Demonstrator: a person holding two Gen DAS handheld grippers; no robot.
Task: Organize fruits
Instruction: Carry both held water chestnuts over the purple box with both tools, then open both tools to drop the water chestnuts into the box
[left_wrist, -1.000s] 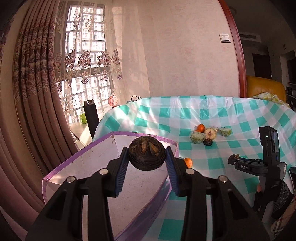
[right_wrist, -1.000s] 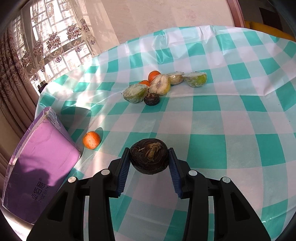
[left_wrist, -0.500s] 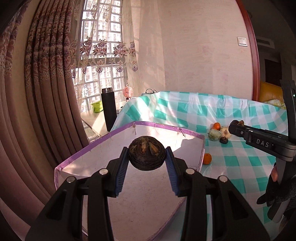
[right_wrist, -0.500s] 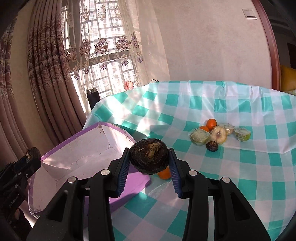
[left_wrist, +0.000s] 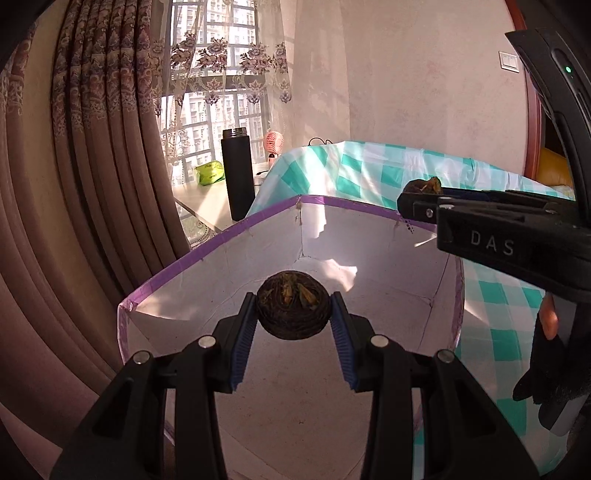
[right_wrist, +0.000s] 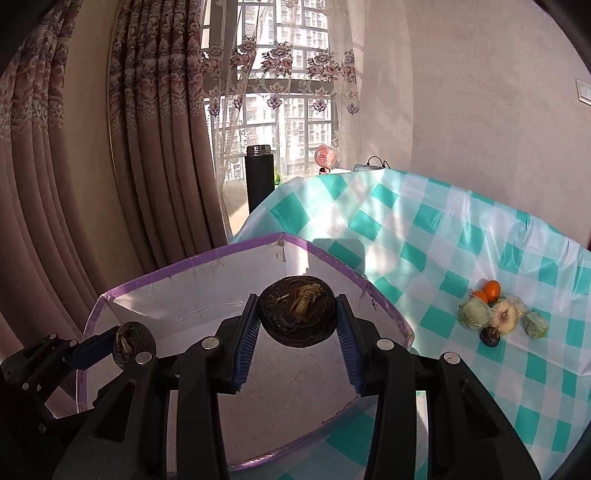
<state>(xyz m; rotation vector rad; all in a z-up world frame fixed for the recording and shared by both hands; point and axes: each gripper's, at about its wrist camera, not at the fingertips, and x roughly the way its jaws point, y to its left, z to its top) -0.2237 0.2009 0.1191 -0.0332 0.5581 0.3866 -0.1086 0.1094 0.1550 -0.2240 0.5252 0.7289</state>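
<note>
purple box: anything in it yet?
Empty as far as visible: purple box shows bare white floor; both dark fruits are held in the grippers above it.

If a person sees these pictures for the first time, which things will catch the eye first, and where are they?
First come the two dark round fruits, one clamped in the left gripper and one in the right gripper, both held above the open purple-edged box. Next is the small heap of fruits on the green-checked tablecloth, to the right of the box. Behind, a black bottle stands at the sunny window.
</note>
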